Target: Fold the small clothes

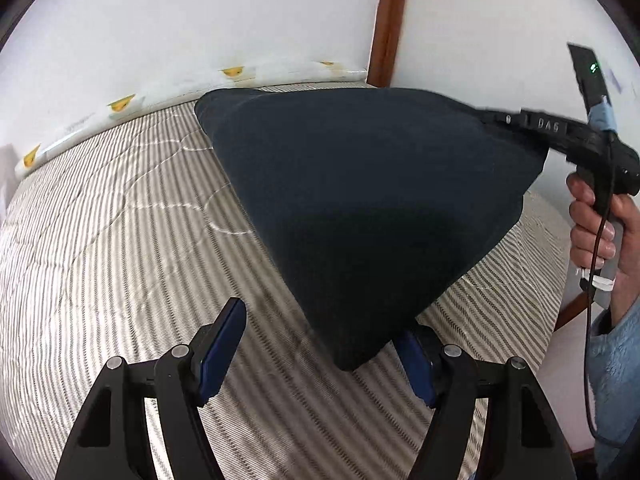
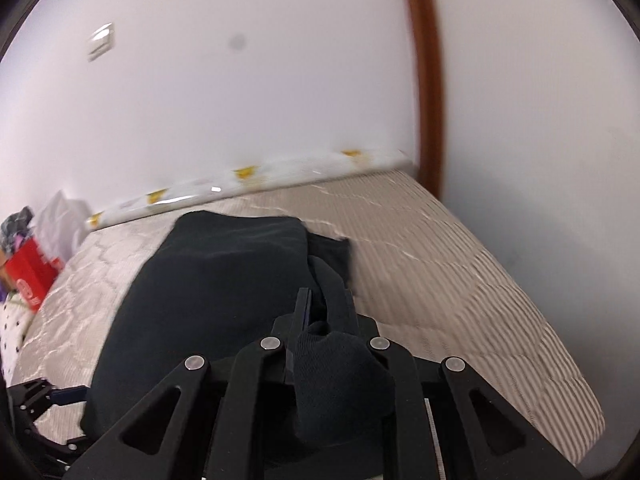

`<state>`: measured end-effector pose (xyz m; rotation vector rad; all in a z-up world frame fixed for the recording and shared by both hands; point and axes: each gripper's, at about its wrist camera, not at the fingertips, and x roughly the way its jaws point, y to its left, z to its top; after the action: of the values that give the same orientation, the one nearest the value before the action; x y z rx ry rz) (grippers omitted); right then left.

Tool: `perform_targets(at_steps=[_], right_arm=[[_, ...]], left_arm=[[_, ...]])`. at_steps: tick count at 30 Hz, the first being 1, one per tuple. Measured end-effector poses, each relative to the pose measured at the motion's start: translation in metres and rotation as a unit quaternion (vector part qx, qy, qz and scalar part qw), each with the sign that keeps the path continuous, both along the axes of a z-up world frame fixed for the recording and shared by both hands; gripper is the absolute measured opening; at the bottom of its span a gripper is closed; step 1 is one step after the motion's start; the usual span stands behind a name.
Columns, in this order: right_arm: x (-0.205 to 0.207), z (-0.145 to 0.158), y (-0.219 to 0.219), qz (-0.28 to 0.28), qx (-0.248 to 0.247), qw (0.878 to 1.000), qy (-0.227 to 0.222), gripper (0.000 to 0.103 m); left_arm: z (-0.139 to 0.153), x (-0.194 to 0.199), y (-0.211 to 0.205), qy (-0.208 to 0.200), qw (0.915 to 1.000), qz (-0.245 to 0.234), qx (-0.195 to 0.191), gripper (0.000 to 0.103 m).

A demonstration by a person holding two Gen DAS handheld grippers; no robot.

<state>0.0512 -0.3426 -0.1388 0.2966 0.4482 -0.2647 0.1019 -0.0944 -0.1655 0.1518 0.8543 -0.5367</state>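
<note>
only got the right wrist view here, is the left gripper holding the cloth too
Observer: No. The left gripper is open, and a low corner of the dark cloth hangs beside its right finger.
Operator: how is the cloth sitting then
Observer: It is lifted off the mattress, stretched up to the right gripper, whose fingers are shut on its top corner.
Operator: anything near the right gripper i can't see
Observer: The person's hand grips its handle, with a cable running down from it.

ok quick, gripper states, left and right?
Left gripper: open, holding nothing; the dark garment hangs over its right finger.
Right gripper: shut on the dark garment, lifting it off the mattress.
</note>
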Motion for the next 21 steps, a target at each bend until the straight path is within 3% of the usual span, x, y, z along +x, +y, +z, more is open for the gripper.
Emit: perform_targets(at_steps=[4, 8, 15, 18, 21], right_arm=[[0.004, -0.030, -0.012, 0.010, 0.017, 0.999, 0.033, 0.013], [-0.002, -0.040, -0.011, 0.011, 0.033, 0.999, 0.042, 0.019], [-0.025, -0.046, -0.013, -0.003, 0.054, 0.997, 0.060, 0.055], [-0.032, -0.049, -0.017, -0.004, 0.079, 0.995, 0.060, 0.066], [-0.029, -0.054, -0.019, -0.005, 0.098, 0.993, 0.068, 0.069]], left_arm=[[-0.004, 0.008, -0.004, 0.007, 0.9999, 0.007, -0.007, 0.070], [-0.006, 0.013, -0.001, 0.015, 0.9996, 0.023, -0.011, 0.060], [-0.008, 0.020, -0.006, 0.029, 0.9990, 0.022, -0.027, 0.038], [-0.009, 0.020, -0.006, 0.029, 0.9987, 0.028, -0.033, 0.034], [-0.009, 0.020, -0.002, 0.033, 0.9979, 0.034, -0.044, 0.030]])
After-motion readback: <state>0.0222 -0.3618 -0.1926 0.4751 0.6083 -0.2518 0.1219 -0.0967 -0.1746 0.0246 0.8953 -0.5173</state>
